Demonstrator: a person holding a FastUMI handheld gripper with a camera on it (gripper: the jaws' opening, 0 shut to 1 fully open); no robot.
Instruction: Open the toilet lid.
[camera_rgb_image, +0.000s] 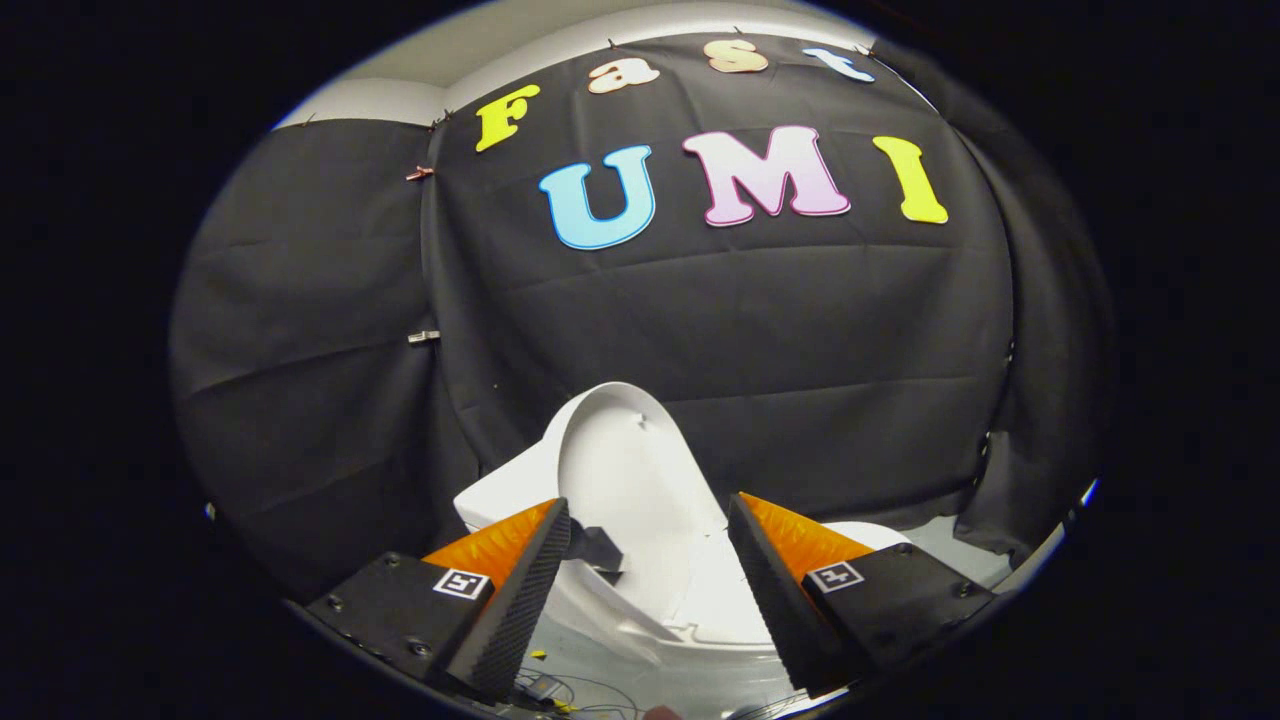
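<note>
Floor (950, 545) — pale, bare patch visible beyond right finger, at foot of black cloth wall (760, 350). Cloth hem meets floor there, bunched at right. Toilet (700, 640) stands on floor, white body between and beyond gripper (648, 590) fingers, which are spread apart, nothing held. Toilet lid (625, 480) raised, upright, leaning toward wall. Near toilet base, just below left finger — thin cables (560, 690) and small yellow bits lying loose; detail too small to tell.

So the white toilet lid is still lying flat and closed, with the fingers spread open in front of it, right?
Not quite. The gripper view shows the toilet lid already raised, standing up against the black cloth wall. The rest holds: the gripper has its fingers spread open, gripping nothing.
</note>
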